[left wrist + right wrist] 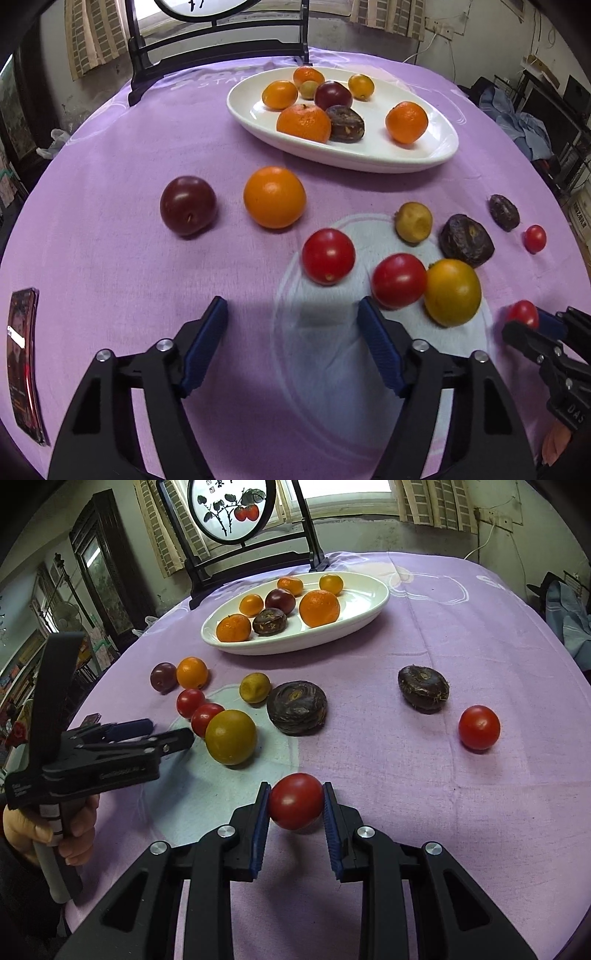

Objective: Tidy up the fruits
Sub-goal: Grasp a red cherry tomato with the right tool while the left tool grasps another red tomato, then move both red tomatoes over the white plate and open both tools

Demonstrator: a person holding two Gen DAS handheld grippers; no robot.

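A white oval plate [369, 155] [365, 609] at the back of the purple table holds several oranges, plums and a dark chestnut. Loose fruit lies in front: a dark plum [187, 205], an orange [274, 196], two red tomatoes [328, 256] [399, 280], a yellow plum [452, 291] and dark water chestnuts [297, 707] [423, 688]. My right gripper [296, 802] is shut on a red tomato [295, 800] [522, 313], just above the cloth. My left gripper [291, 314] is open and empty, just short of the two tomatoes.
A dark wooden screen stand [236, 513] stands behind the plate. A phone [23, 363] lies at the table's left edge. Another red tomato [479, 727] lies far right. A small yellow fruit [413, 221] sits near the chestnuts.
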